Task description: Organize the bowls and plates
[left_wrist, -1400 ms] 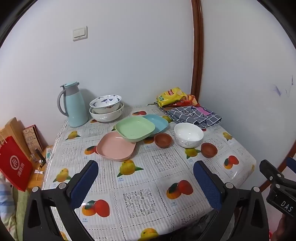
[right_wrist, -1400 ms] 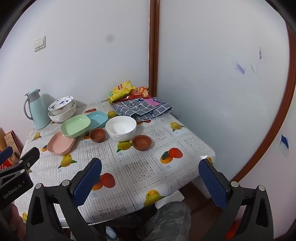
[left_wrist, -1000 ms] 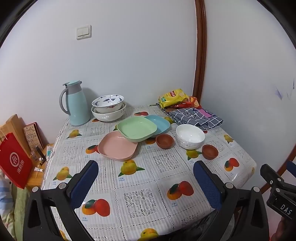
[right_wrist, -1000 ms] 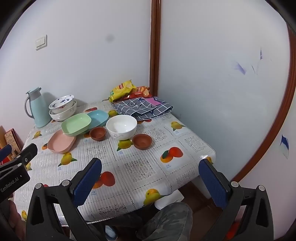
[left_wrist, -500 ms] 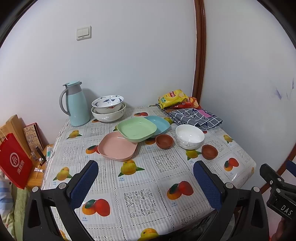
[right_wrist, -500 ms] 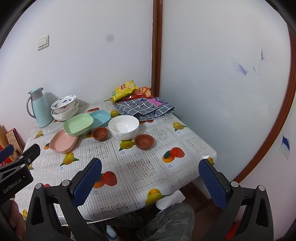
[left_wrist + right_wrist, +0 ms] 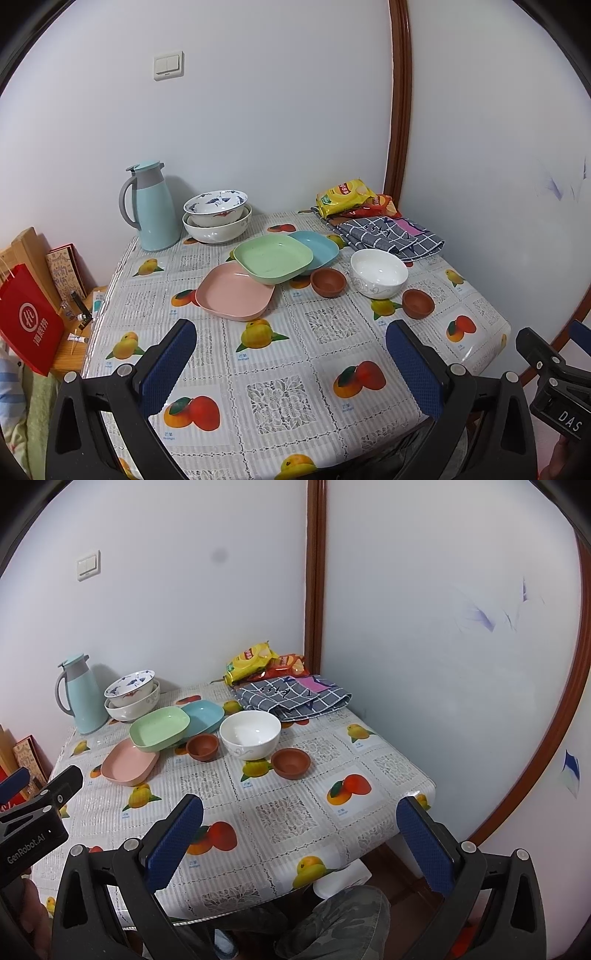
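Beyond both spread tongs (image 7: 291, 369), untouched dishes (image 7: 273, 257).

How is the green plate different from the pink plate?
The green plate is pale green; the pink plate is pale pink. The green plate sits tilted, propped on the edges of the pink plate and the blue plate; the pink plate lies flat on the tablecloth. The pink plate is nearer the camera. Both are rounded-square, shallow and empty.
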`<state>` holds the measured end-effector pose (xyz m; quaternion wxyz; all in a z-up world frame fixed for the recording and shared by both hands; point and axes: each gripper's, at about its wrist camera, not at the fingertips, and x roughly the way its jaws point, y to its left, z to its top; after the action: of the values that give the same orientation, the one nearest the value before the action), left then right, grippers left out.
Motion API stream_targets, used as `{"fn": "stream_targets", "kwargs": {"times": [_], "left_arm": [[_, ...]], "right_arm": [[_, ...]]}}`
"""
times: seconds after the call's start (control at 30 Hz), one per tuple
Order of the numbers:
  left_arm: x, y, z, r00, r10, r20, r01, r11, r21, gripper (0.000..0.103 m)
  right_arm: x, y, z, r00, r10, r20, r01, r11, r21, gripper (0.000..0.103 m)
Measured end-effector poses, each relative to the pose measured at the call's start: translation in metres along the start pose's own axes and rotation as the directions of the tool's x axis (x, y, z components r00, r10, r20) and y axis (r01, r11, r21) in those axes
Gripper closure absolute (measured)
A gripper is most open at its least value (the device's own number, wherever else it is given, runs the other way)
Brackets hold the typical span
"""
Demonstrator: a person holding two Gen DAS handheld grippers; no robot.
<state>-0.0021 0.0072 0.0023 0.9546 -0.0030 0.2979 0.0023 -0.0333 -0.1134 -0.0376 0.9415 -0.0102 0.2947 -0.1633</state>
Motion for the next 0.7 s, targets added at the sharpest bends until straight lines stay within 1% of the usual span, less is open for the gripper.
{"fn": "stream_targets", "kwargs": {"times": [0.7], "left_arm": [[-0.0005,0.0022,0.0011,1.000,-0.003,0.002,0.003,1.000,-0.001,0.000]], "right_arm": [[0.0013,0.0040,0.0008,1.000,0.005,0.000,-0.005,1.000,-0.005,0.000]]}}
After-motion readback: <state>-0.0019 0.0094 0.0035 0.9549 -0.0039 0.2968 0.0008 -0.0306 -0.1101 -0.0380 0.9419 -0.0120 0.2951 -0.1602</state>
